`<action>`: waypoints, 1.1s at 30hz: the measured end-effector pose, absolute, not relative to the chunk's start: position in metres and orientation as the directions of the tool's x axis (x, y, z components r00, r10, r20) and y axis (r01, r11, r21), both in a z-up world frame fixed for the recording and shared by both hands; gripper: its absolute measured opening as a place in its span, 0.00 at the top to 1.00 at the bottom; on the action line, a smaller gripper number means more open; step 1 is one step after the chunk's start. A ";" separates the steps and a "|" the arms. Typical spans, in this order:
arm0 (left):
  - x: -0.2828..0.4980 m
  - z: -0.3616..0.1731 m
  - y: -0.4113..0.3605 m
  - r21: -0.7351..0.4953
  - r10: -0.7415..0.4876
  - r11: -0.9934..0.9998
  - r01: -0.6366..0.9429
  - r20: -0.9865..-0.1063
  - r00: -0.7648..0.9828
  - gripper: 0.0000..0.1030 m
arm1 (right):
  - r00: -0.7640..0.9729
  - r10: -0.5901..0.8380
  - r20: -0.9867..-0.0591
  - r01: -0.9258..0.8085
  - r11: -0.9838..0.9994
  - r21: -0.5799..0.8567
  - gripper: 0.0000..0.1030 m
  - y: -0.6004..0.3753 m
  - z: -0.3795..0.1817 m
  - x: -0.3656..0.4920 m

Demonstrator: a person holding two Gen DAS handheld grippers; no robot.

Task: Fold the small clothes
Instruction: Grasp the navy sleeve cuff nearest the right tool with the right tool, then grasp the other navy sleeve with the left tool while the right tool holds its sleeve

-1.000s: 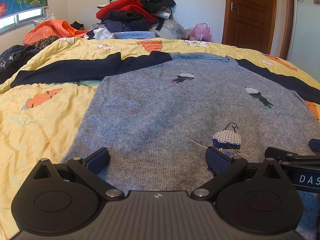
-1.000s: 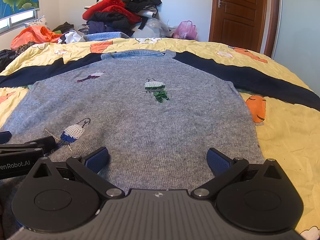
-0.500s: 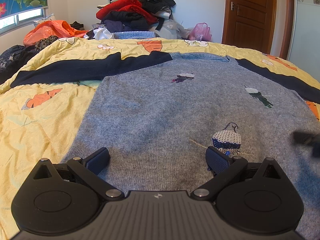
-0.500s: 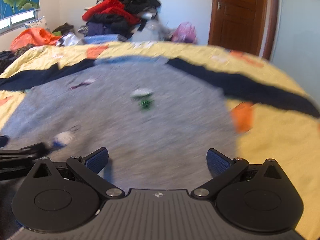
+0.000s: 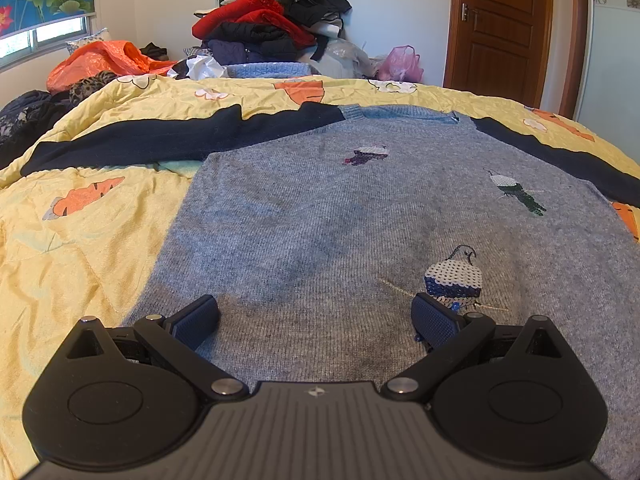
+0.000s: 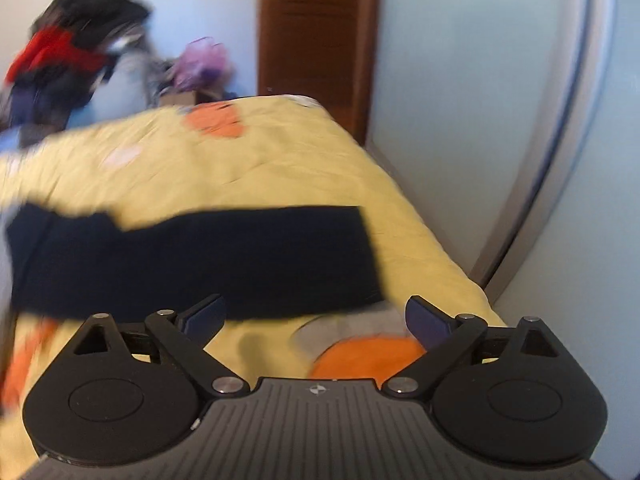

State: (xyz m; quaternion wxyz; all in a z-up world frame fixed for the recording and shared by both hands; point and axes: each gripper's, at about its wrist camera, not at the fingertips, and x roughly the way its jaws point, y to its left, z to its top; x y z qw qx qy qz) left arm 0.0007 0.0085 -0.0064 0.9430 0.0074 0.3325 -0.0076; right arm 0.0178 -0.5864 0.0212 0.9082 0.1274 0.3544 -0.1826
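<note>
- Bed quilt, yellow with carrot print, carries the whole work; a grey sweater with navy sleeves lies flat on it, front up, collar at the far end from the fingers.
- Step in hand, as we judge it: start of the first fold, a sleeve to be brought in over the body. Nothing is lifted yet.
- Right sleeve lies straight out across the quilt just ahead of the right gripper; its near edge sits at the left finger, its cuff end ahead of the right finger (this view is motion-blurred).
- Right gripper's fingers are wide and narrowing; only bare quilt shows between them, no cloth.
- Next move, we judge: come down on the cuff end, pinch it, carry it over the grey body.
- Left gripper sits over the hem, fingers spread wide with grey knit between them, not pinched.
- A sequin bird patch lies just beyond its right finger.
</note>
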 end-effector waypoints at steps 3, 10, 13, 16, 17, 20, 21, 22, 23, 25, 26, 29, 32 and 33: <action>0.001 -0.006 0.009 0.009 -0.009 1.000 0.020 -0.628 0.778 0.00 | 0.661 -0.178 -0.729 0.449 0.872 0.194 0.09 -0.613 0.009 0.033; 0.009 0.006 0.008 -0.058 -0.065 0.998 0.036 -0.643 0.764 0.00 | 0.658 -0.086 -0.748 0.422 0.865 0.272 0.22 -0.615 -0.007 0.064; 0.024 0.027 0.006 -0.267 -0.241 0.959 0.090 -0.608 0.756 0.00 | 0.652 -0.116 -0.749 0.443 0.860 0.252 0.80 -0.612 -0.005 0.068; 0.045 0.042 -0.010 -0.396 -0.379 0.904 0.164 -0.559 0.737 0.00 | 0.658 -0.108 -0.745 0.455 0.845 0.279 0.82 -0.611 -0.004 0.067; 0.052 0.045 -0.019 -0.410 -0.411 0.891 0.192 -0.553 0.725 0.00 | 0.665 -0.109 -0.739 0.461 0.838 0.292 0.82 -0.610 -0.004 0.067; 0.085 0.044 -0.042 -0.515 -0.555 0.818 0.257 -0.588 0.589 0.00 | 0.695 -0.107 -0.711 0.472 0.814 0.339 0.84 -0.604 -0.001 0.063; 0.098 0.043 -0.049 -0.566 -0.602 0.783 0.258 -0.587 0.541 0.00 | 0.712 -0.100 -0.695 0.461 0.812 0.357 0.84 -0.600 0.002 0.063; 0.112 0.041 -0.055 -0.613 -0.645 0.748 0.254 -0.581 0.496 0.00 | 0.728 -0.091 -0.679 0.448 0.813 0.372 0.84 -0.595 0.007 0.063; 0.128 0.040 -0.063 -0.656 -0.691 0.709 0.258 -0.572 0.442 0.00 | 0.743 -0.086 -0.664 0.433 0.819 0.377 0.84 -0.587 0.012 0.064; 0.162 0.040 -0.079 -0.748 -0.777 0.617 0.243 -0.531 0.339 0.00 | 0.785 -0.059 -0.617 0.372 0.841 0.393 0.84 -0.568 0.024 0.067; 0.178 0.042 -0.088 -0.775 -0.807 0.582 0.245 -0.515 0.289 0.00 | 0.804 -0.037 -0.594 0.336 0.853 0.400 0.85 -0.557 0.031 0.068; 0.220 0.059 -0.123 -0.800 -0.853 0.522 0.296 -0.483 0.198 0.00 | 0.837 0.023 -0.546 0.220 0.900 0.375 0.85 -0.514 0.047 0.075; 0.242 0.084 -0.140 -0.777 -0.854 0.519 0.355 -0.479 0.201 0.00 | 0.849 0.090 -0.521 0.139 0.912 0.385 0.85 -0.474 0.056 0.087; 0.245 0.093 -0.139 -0.762 -0.844 0.536 0.363 -0.488 0.223 0.00 | 0.850 0.112 -0.515 0.115 0.914 0.389 0.85 -0.461 0.059 0.094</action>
